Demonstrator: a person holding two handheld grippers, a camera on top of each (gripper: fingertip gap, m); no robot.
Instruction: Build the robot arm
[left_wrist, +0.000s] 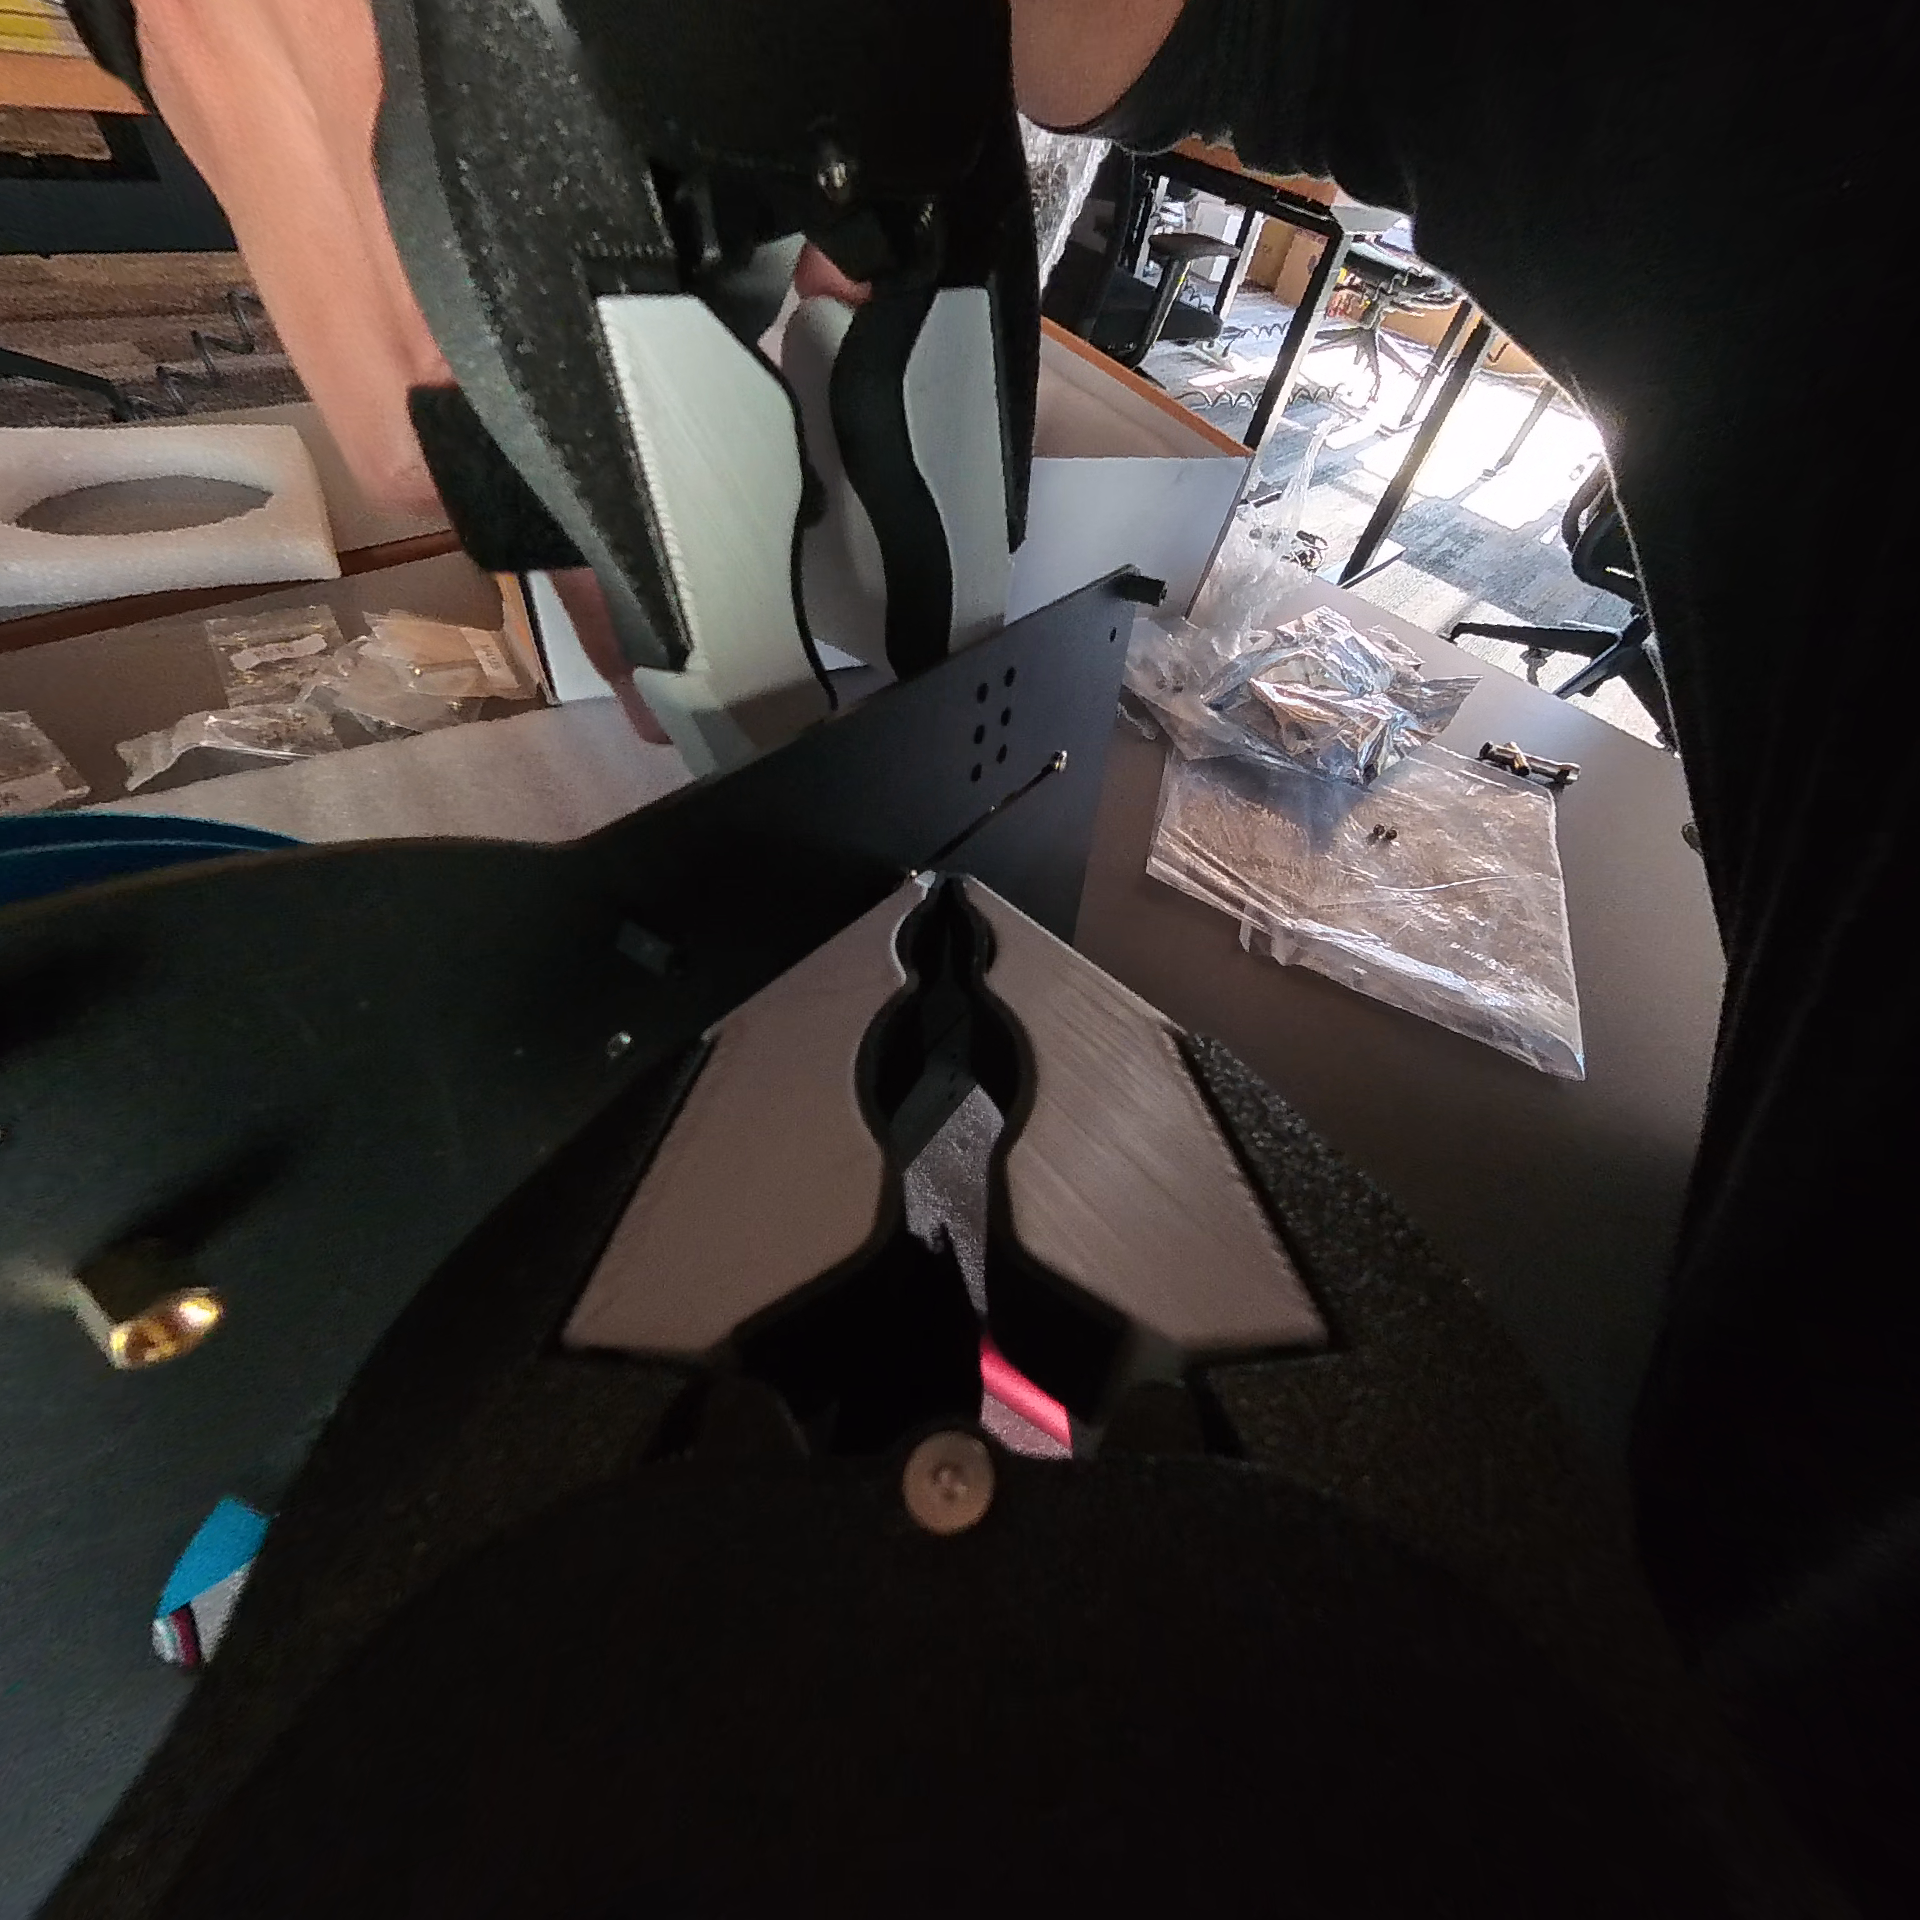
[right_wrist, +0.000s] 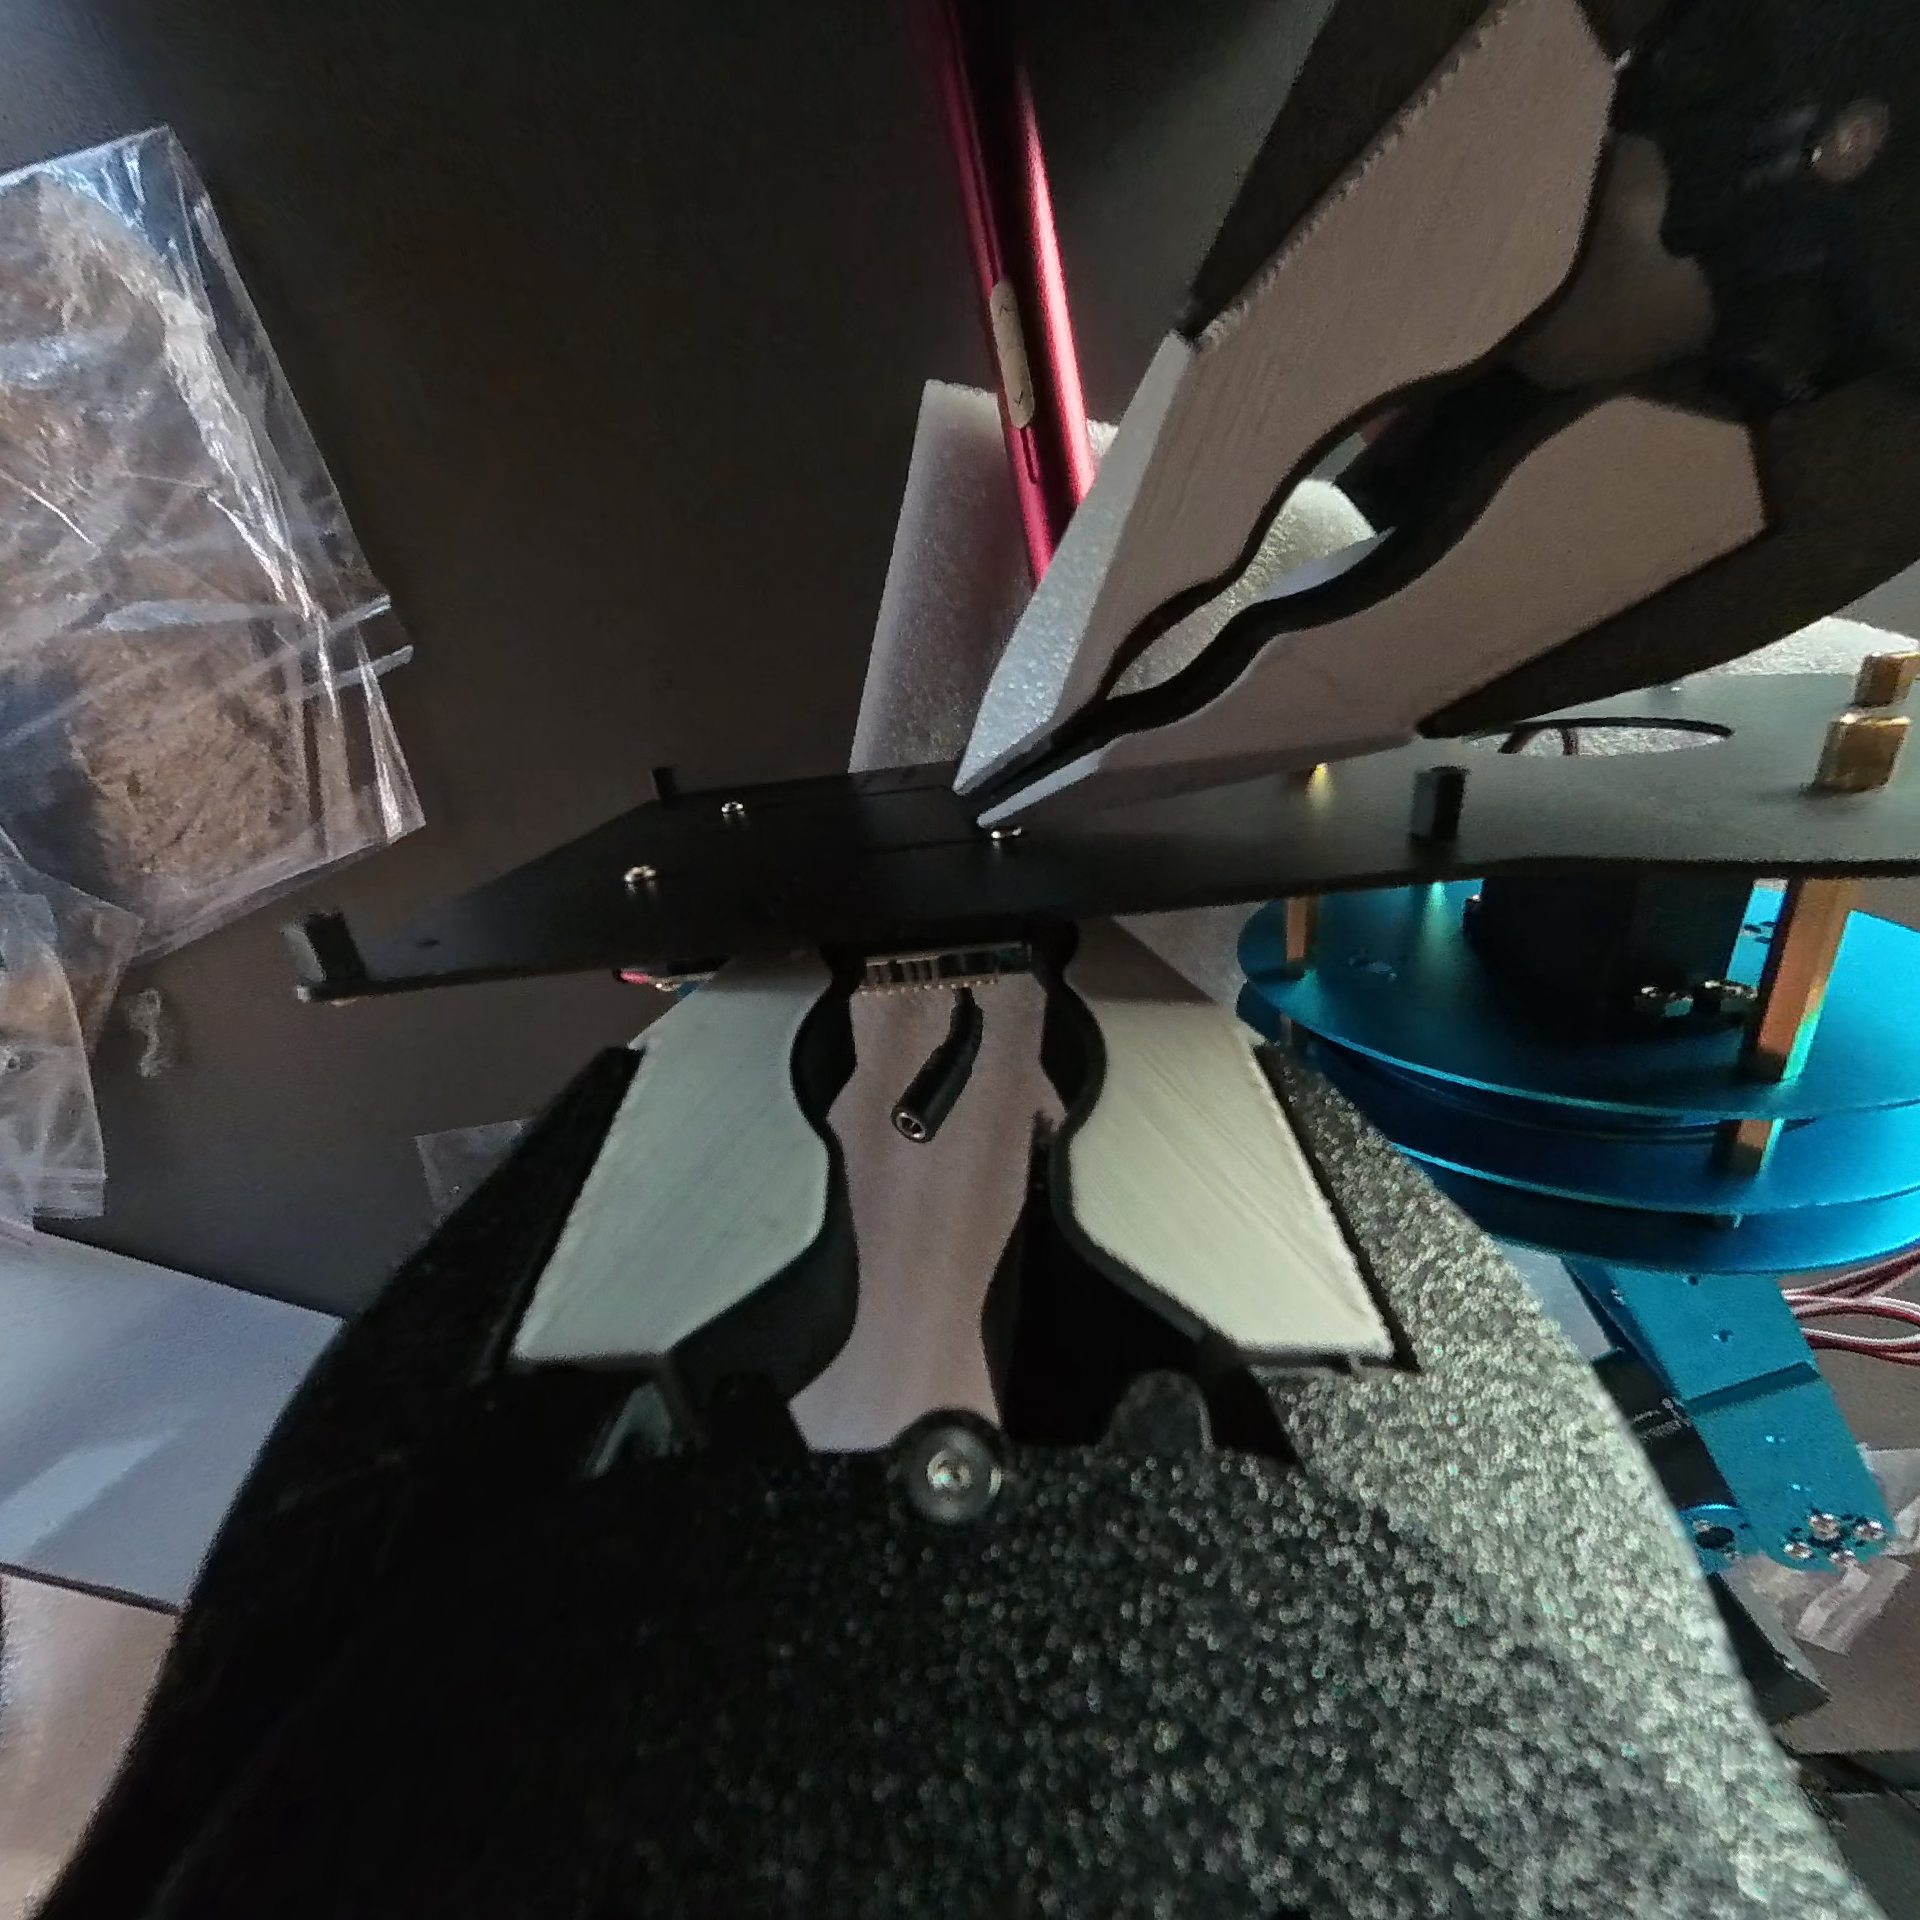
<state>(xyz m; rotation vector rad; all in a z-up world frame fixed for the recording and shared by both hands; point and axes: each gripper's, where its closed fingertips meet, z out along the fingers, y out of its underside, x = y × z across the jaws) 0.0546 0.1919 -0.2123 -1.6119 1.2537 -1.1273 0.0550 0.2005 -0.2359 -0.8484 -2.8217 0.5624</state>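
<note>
A flat black metal plate (left_wrist: 914, 748) with small holes and screws stands on brass standoffs over blue round discs (right_wrist: 1538, 1049). My left gripper (left_wrist: 940, 883) is shut, its tips resting on the plate's top next to a small screw (right_wrist: 1003, 831); it also shows in the right wrist view (right_wrist: 977, 800). Whether anything thin sits between its pads I cannot tell. My right gripper (right_wrist: 940, 982) is open, its fingertips hidden under the plate's edge (right_wrist: 540, 914), either side of a small connector board (right_wrist: 935, 968). A black barrel plug (right_wrist: 928, 1103) hangs between its fingers.
Clear plastic bags of parts (left_wrist: 1361, 873) lie on the dark table and show in the right wrist view (right_wrist: 156, 540). A magenta rod (right_wrist: 1023, 343) and white foam (right_wrist: 914, 582) lie beyond the plate. A foam block (left_wrist: 156, 509) and a box of bags (left_wrist: 312, 675) are at the left. A blue bracket (right_wrist: 1756, 1403) lies at the right. The tips of both grippers are at nearly the same place.
</note>
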